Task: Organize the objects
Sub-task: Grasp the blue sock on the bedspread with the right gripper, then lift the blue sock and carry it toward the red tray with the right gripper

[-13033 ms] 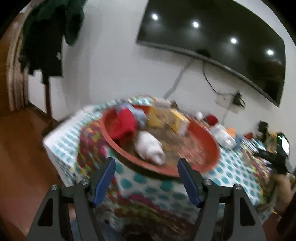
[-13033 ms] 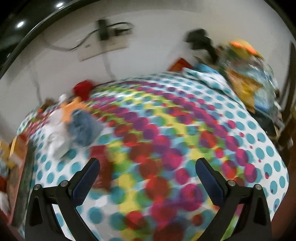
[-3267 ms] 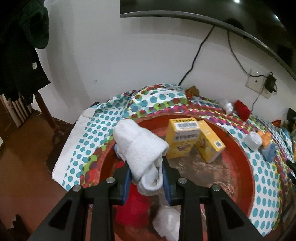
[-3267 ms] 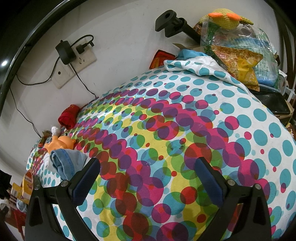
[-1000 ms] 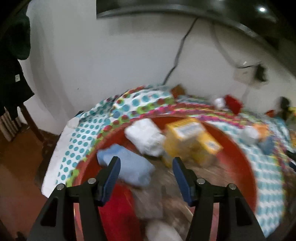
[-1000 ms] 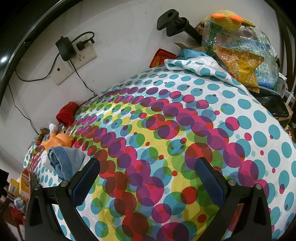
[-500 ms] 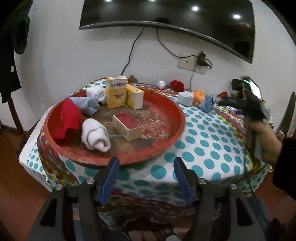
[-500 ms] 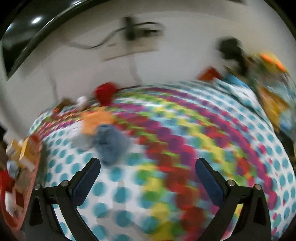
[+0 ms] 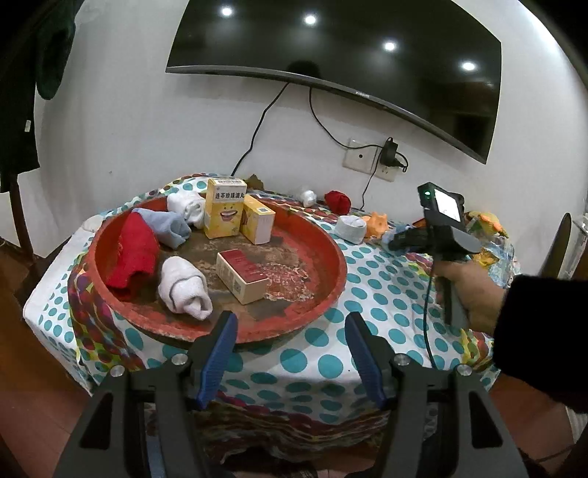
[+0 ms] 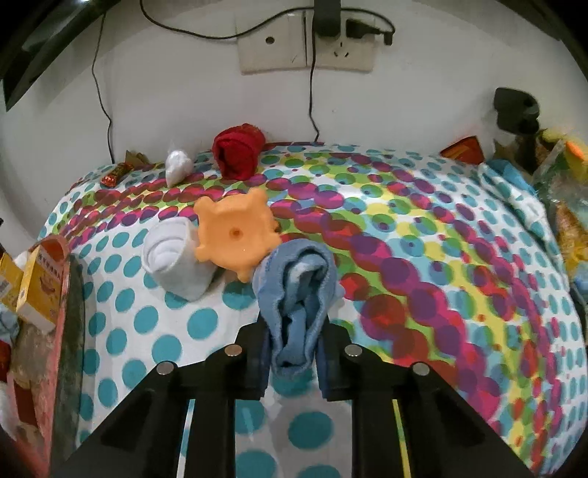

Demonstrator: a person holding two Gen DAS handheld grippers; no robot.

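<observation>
A dark curved television hangs on the white wall, its cable trailing down behind the tabletop. A wall socket carries a black plug-in charger. Dark clothing hangs at far left.

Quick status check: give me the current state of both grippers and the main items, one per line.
Right gripper: shut on rolled blue sock.
Left gripper: open, empty, short of round red tray.
Orange rubber toy: lying on tablecloth, outside tray.
Rolled white sock: beside the toy, outside tray.
Red-topped box: lying flat in tray.
Tall yellow box: upright in tray.
</observation>
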